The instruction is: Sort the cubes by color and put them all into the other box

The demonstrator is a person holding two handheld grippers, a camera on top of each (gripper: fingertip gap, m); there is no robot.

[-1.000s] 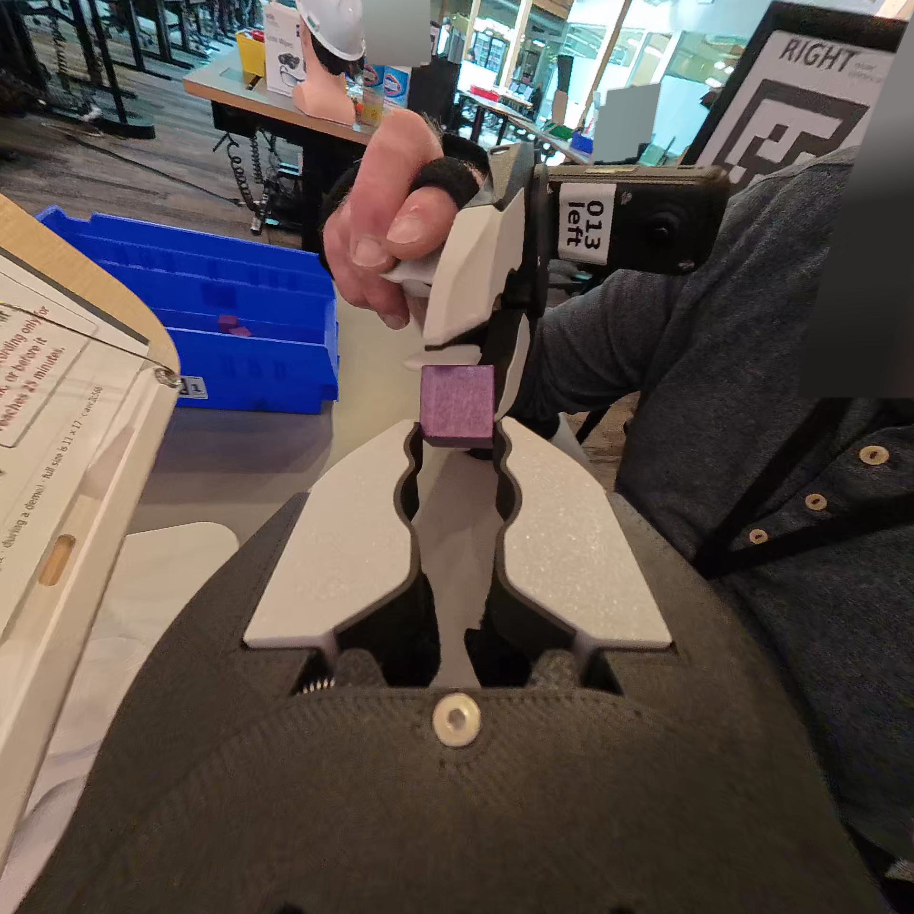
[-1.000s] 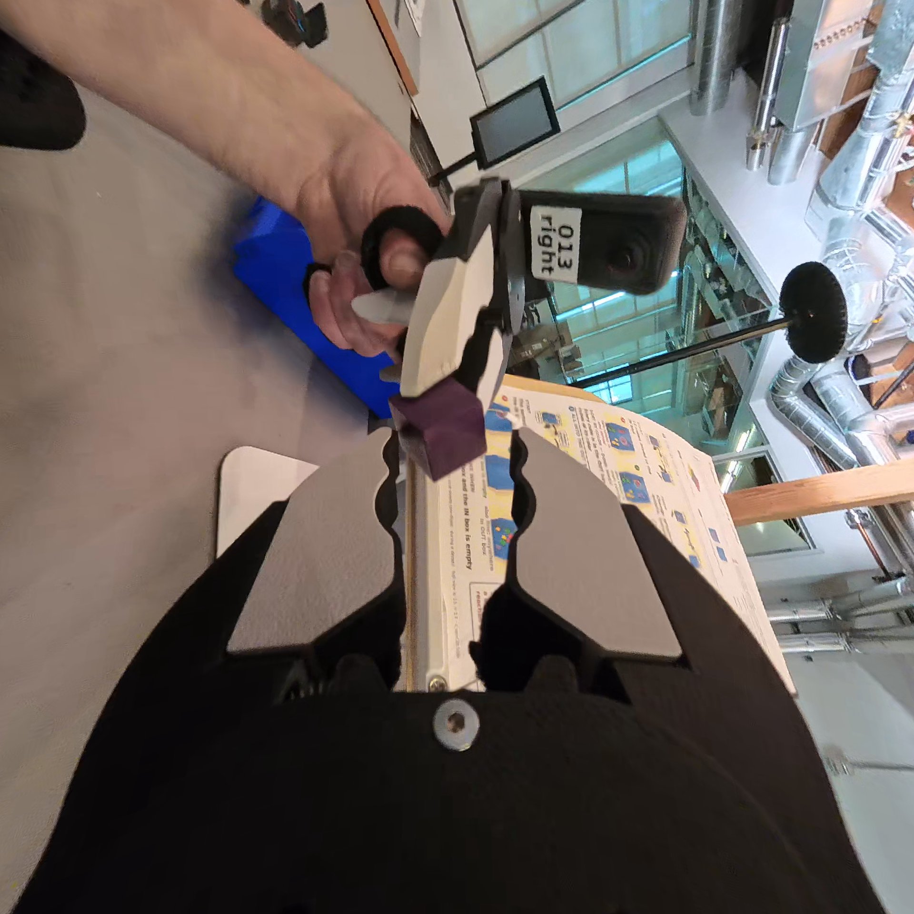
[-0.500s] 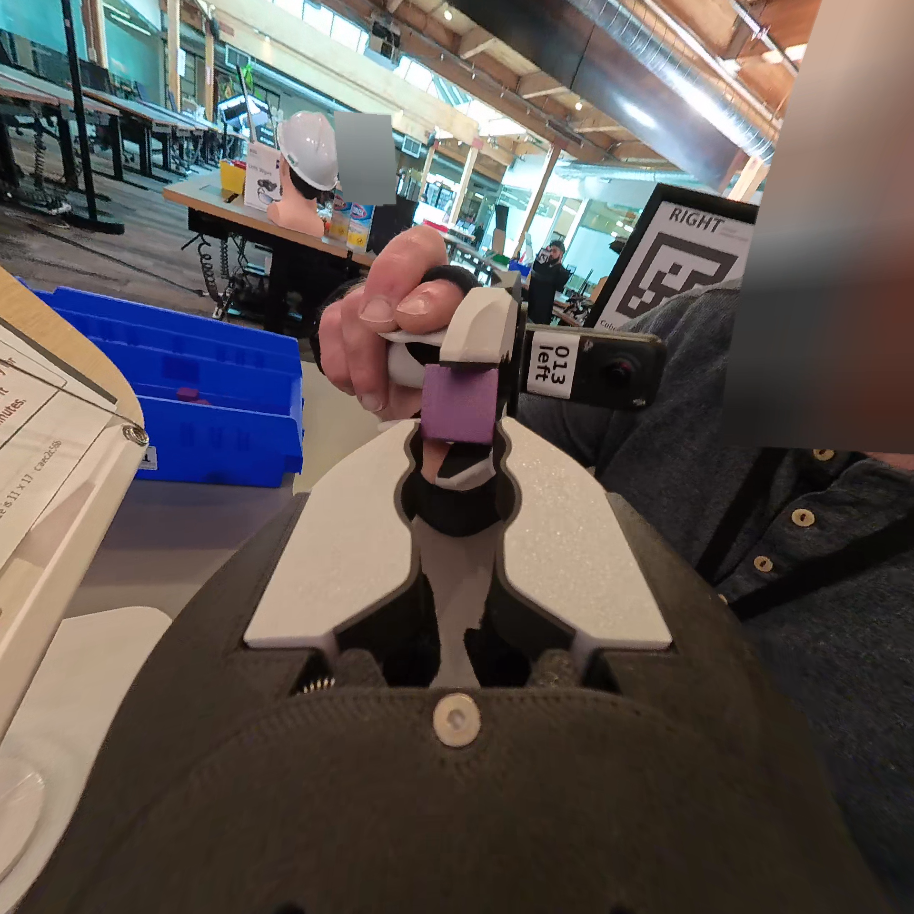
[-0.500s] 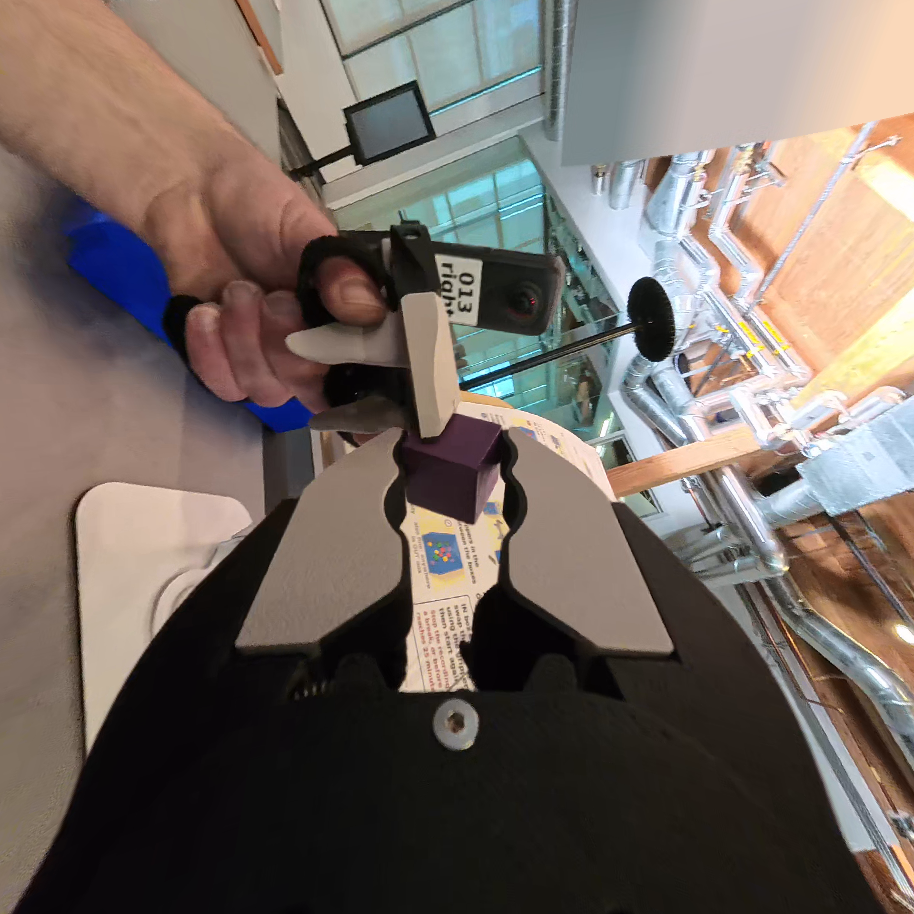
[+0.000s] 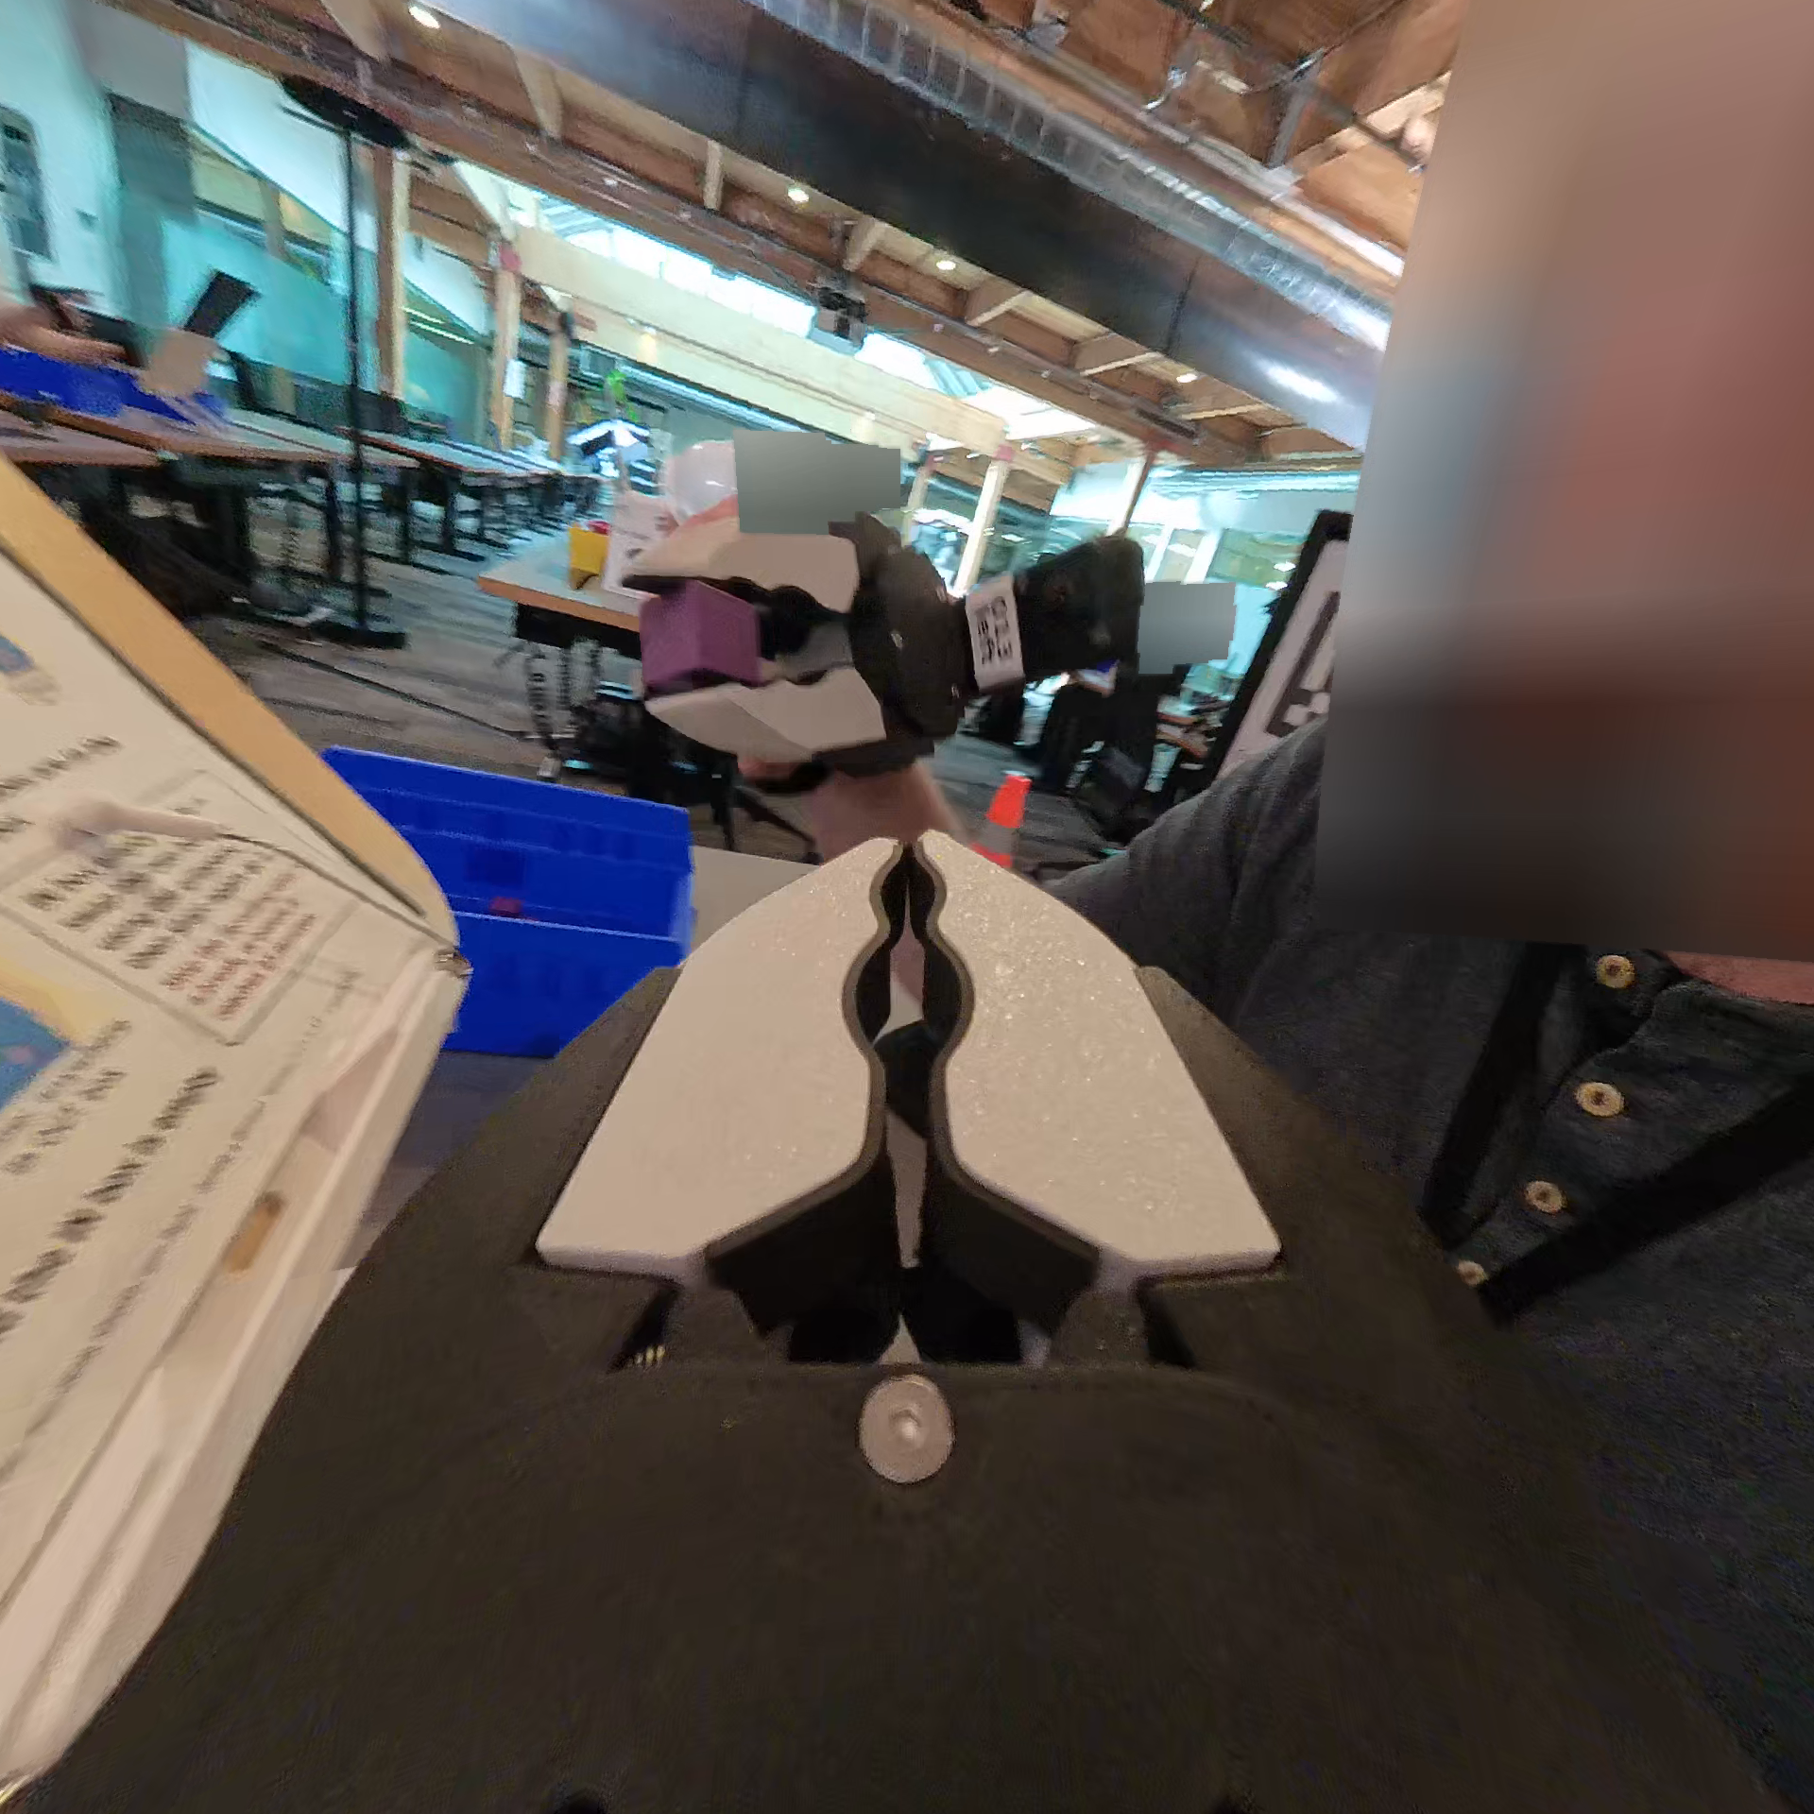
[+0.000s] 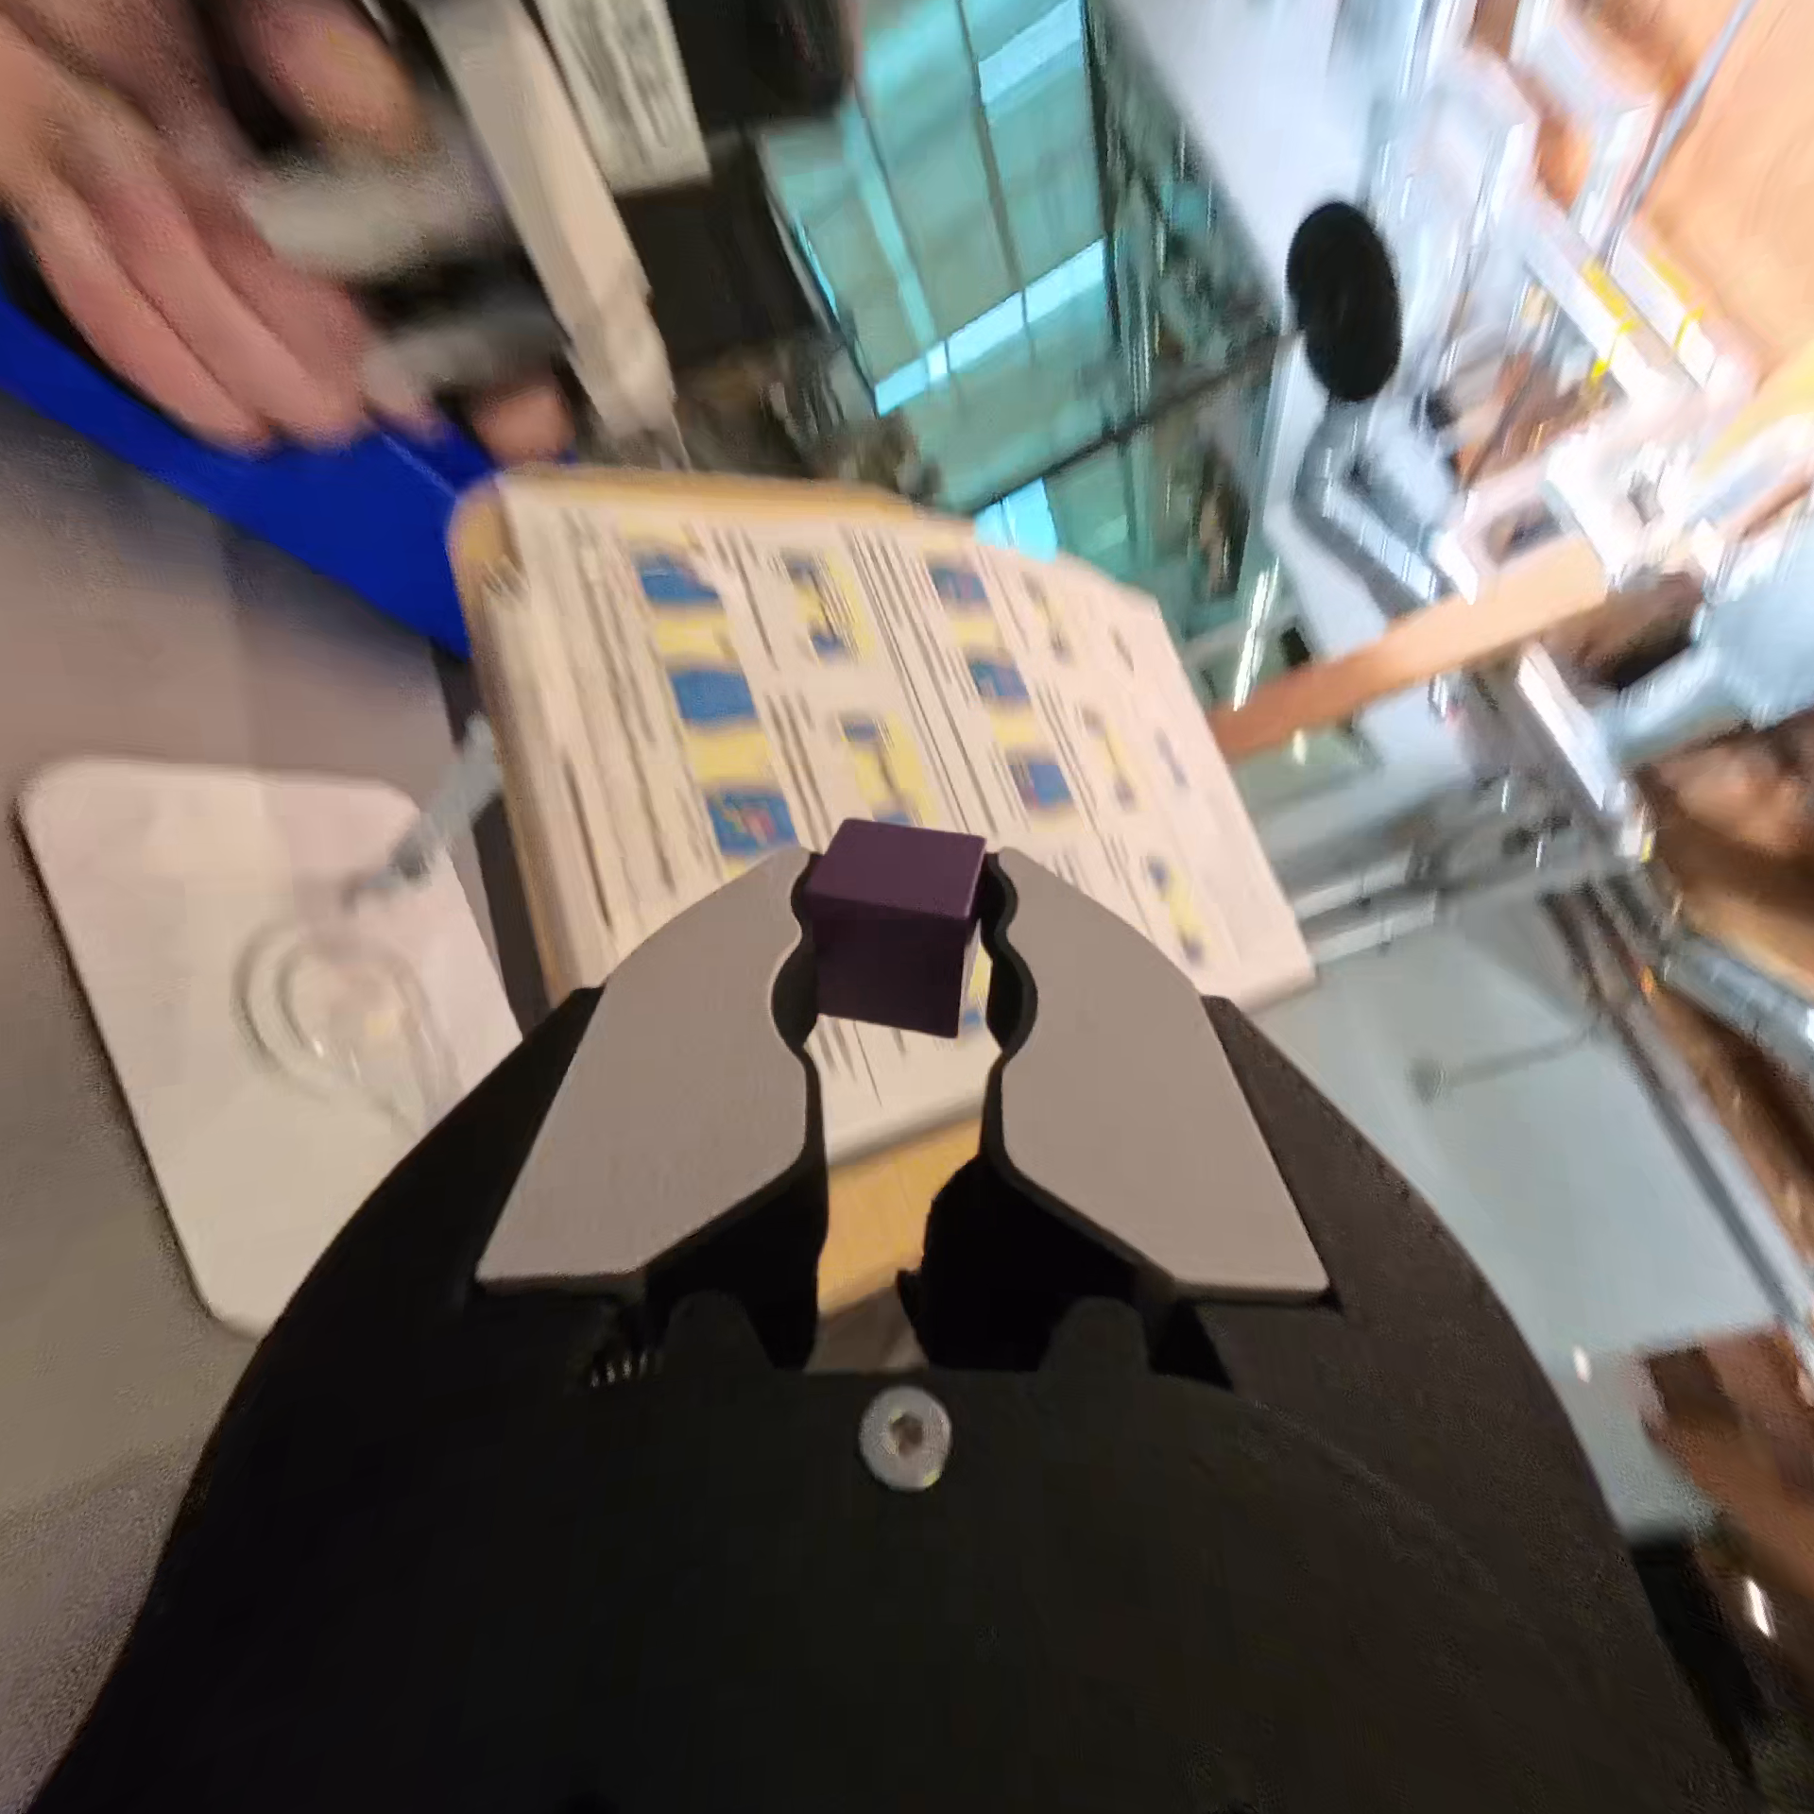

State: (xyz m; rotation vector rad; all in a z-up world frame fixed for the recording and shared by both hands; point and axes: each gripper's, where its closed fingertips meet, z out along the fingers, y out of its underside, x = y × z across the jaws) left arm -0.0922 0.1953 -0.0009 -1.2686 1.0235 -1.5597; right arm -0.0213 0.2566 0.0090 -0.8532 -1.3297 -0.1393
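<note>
A: Left wrist view, from the left edge: what stands there?

B: A tilted instruction board [image 5: 177,982] with printed panels, blurred. Just right of it a blue box [image 5: 550,913] with dividers sits on the grey table [image 5: 746,883]; a small purple piece shows in one compartment.

A: And at centre?

B: The left gripper [image 5: 908,864] in the foreground, its two white fingers [image 5: 775,1040] clenched tip to tip, nothing between them. Above and beyond it, the right gripper [image 5: 687,633] is held sideways in a hand [image 5: 874,805], grasping a purple cube [image 5: 699,633] between its upper and lower fingers, off the table.

A: The right edge?

B: A person's grey buttoned shirt [image 5: 1571,1129] with a dark lanyard strap.

A: Right wrist view, same order?

B: A white mat [image 6: 196,982] on the table, the blue box [image 6: 324,510] behind it, and a blurred hand [image 6: 167,245] at top left. At centre the instruction board [image 6: 834,687], and in front of it the right gripper [image 6: 898,883] clamping the purple cube [image 6: 888,933] at its fingertips; both grey pads [image 6: 707,1031] press its sides. The cube is aloft, in front of the board, outside the box
</note>
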